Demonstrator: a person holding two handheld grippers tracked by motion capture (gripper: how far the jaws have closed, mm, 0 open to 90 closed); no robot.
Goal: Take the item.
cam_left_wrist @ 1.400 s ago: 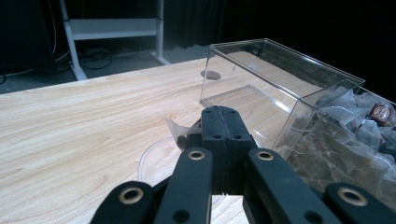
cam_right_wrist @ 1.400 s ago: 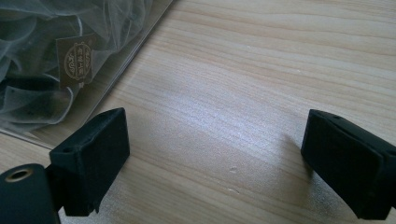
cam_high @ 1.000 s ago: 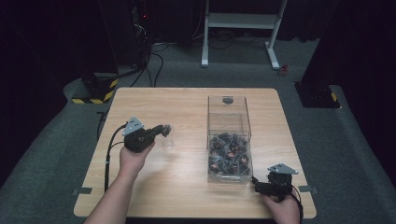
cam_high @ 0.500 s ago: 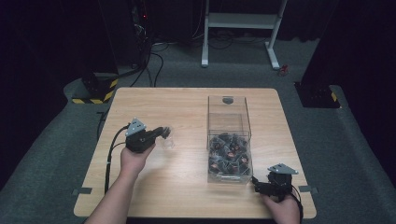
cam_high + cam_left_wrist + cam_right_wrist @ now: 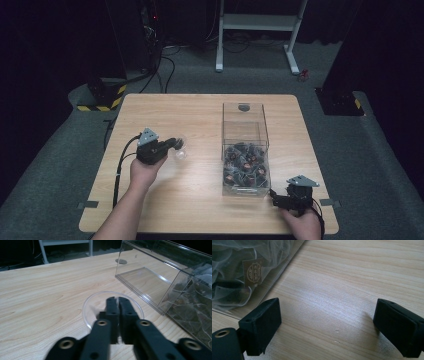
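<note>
- Clear round dish (image 5: pixel 95 305) sits between the left gripper (image 5: pixel 116 300) jaws, which have just been opening; a thin gap shows, and its rim looks barely pinched.
- Dish lies nearly flat, left of the clear box (image 5: pixel 245 150), with bare wood all around it.
- Right gripper (image 5: pixel 327 325) rests by the table's near right edge, jaws wide apart, holding nothing.
- Box of dark bags (image 5: pixel 244 166) runs near to far.
- Wooden table (image 5: pixel 170 210) stands on grey carpet in a dark room.
</note>
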